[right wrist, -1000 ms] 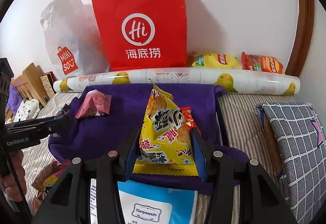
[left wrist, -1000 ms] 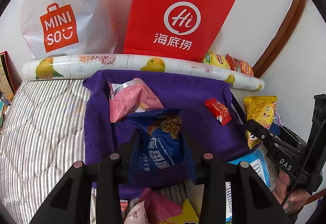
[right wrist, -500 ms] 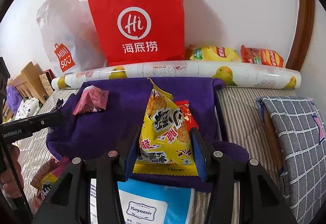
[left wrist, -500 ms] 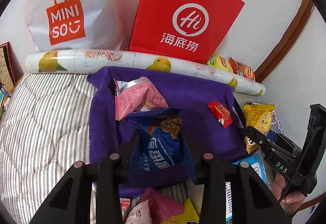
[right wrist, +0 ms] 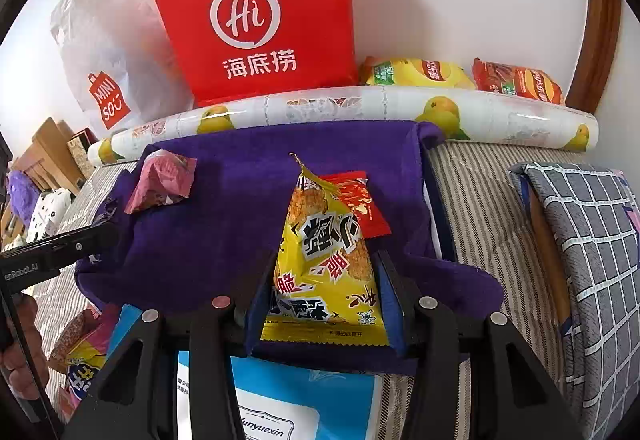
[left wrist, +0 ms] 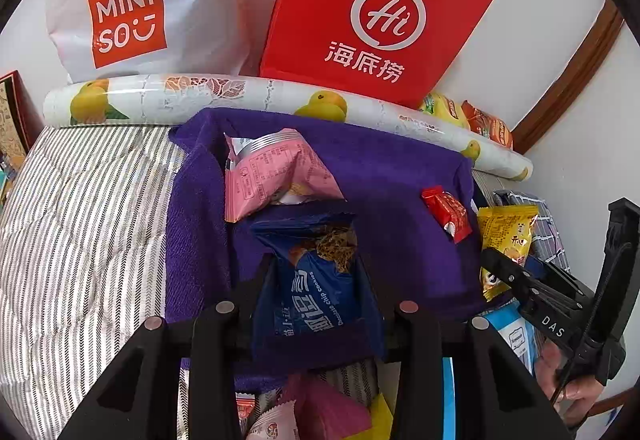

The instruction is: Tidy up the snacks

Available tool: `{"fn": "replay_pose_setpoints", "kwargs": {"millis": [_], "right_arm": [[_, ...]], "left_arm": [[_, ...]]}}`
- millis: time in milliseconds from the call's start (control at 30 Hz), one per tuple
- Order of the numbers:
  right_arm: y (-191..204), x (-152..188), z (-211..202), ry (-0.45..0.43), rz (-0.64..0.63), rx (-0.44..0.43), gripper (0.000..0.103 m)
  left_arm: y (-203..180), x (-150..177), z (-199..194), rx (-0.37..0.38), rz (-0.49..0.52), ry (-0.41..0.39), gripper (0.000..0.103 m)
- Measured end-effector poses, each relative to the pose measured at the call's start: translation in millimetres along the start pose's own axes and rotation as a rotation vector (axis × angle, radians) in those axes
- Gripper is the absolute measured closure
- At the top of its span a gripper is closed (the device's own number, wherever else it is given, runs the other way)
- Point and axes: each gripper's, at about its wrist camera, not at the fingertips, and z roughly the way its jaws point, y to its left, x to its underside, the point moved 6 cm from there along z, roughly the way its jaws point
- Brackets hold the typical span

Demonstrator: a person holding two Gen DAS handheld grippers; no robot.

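Nearest the left wrist camera, the left gripper (left wrist: 316,288) is clamped on a blue cookie packet (left wrist: 316,280), its two fingers pressing the packet's sides at the lower middle of the view, the packet's torn-looking top pointing toward twelve o'clock over a purple towel (left wrist: 380,176). At about six o'clock below it lie loose pink and yellow snack packets (left wrist: 320,412). The right gripper (right wrist: 326,280) is closed on a yellow snack packet (right wrist: 324,260) in the same way, held upright over the towel's near edge, with a blue-and-white pack (right wrist: 304,400) just under the fingers at six o'clock. Touching the yellow packet's upper right, toward one o'clock, a small red packet (right wrist: 360,200) lies on the towel. A pink packet (left wrist: 272,176) rests on the towel just beyond the blue one at eleven o'clock in the left view; in the right view it sits at ten o'clock near the towel's left edge. The towel is spread on a striped quilt (left wrist: 80,220). Beyond it at twelve o'clock lies a long roll printed with yellow fruit (right wrist: 360,108), and behind that, against the white wall, stand a red paper bag (right wrist: 256,12) and a white plastic bag (left wrist: 132,0), with yellow and orange chip bags (right wrist: 460,78) at one o'clock. A grey checked cushion (right wrist: 592,240) lies at three o'clock.
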Motion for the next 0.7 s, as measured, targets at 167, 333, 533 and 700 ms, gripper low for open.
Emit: {"fn": "replay_pose_setpoints", "kwargs": {"millis": [167, 333, 533, 700], "right_arm": [[0, 2, 5, 0.026, 0.004, 0.009, 0.053], [-2, 2, 6, 0.036, 0.013, 0.010, 0.043], [-3, -1, -1, 0.012, 0.015, 0.012, 0.039], [-3, -4, -7, -0.010, 0.023, -0.001, 0.039]], "left_arm": [[0, 1, 3, 0.002, -0.005, 0.012, 0.064], [-2, 1, 5, 0.005, 0.002, 0.015, 0.064], [0, 1, 10, 0.009, 0.000, 0.025, 0.064], [4, 3, 17, -0.015, -0.011, 0.054, 0.057]]}}
